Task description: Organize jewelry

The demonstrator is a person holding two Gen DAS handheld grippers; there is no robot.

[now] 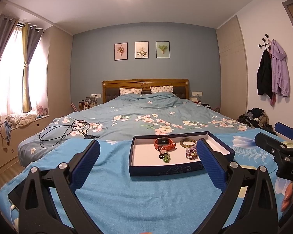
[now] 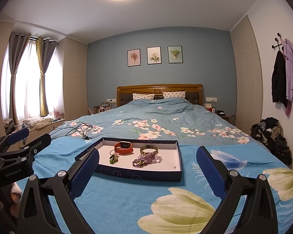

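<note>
Both grippers, left gripper [image 1: 147, 157] and right gripper [image 2: 147, 164], are held with fingers spread wide and empty, near the blue towel [image 2: 127, 200] on the bed. Just beyond, the jewelry is gathered in the shallow box [image 2: 138, 173]: red watch [image 2: 123, 148], bangle [image 2: 149, 149], purple beads [image 2: 144, 160] and small rings [image 2: 113, 158] are kept together there, presumably so nothing is lost in the bedding.
</note>
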